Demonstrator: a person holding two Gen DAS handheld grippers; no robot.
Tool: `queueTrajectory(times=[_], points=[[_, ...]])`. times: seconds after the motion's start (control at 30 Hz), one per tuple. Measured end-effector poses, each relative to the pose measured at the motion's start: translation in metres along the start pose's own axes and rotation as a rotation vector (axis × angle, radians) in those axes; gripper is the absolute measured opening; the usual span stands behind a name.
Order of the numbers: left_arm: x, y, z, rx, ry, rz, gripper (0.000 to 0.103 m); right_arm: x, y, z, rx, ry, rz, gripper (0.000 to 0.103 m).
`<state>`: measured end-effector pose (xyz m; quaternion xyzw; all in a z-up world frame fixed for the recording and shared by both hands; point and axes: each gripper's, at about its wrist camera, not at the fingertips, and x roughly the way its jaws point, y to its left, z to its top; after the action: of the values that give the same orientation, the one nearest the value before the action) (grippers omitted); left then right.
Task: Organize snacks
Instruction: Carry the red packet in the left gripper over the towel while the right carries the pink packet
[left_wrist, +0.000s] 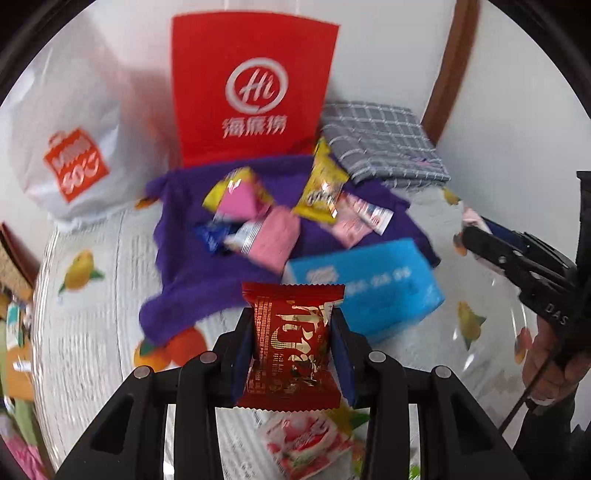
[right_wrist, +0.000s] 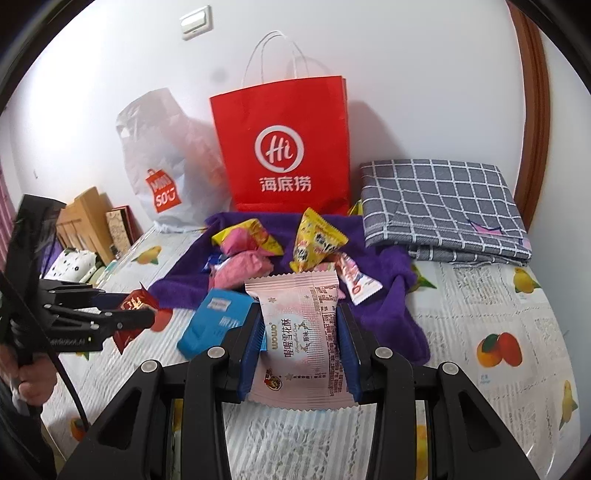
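Observation:
My left gripper (left_wrist: 293, 328) is shut on a dark red snack packet (left_wrist: 291, 343), held above the table; the packet also shows in the right wrist view (right_wrist: 135, 306). My right gripper (right_wrist: 301, 332) is shut on a pale pink snack packet (right_wrist: 303, 332). It shows at the right edge of the left wrist view (left_wrist: 476, 236). Several loose snacks, yellow (right_wrist: 317, 243) and pink (right_wrist: 240, 267), lie on a purple towel (right_wrist: 384, 280). A red paper bag (right_wrist: 284, 147) stands upright behind them.
A blue tissue pack (right_wrist: 214, 321) lies at the towel's front. A white plastic bag (right_wrist: 159, 166) stands left of the red bag. A folded grey checked cloth (right_wrist: 443, 210) lies at the back right. A fruit-print cloth (right_wrist: 498, 332) covers the table. Another packet (left_wrist: 306, 443) lies below my left gripper.

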<state>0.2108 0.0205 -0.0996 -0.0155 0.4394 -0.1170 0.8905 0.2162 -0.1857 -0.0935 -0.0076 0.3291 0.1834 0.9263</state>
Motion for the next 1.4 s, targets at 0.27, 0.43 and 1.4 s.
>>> queueTrajectory(times=[0.27,0.43,1.4], points=[[-0.006,-0.011,0.044,0.039,-0.040,0.001,0.037,0.013,-0.010,0.036,0.042,-0.010,-0.033,0.039],[-0.006,-0.006,0.070,0.036,-0.066,-0.002,0.037,0.025,-0.010,0.060,0.054,-0.022,-0.029,0.039],[0.088,0.063,0.094,-0.111,0.024,0.000,0.037,0.142,-0.021,0.061,0.080,0.105,0.000,0.039]])
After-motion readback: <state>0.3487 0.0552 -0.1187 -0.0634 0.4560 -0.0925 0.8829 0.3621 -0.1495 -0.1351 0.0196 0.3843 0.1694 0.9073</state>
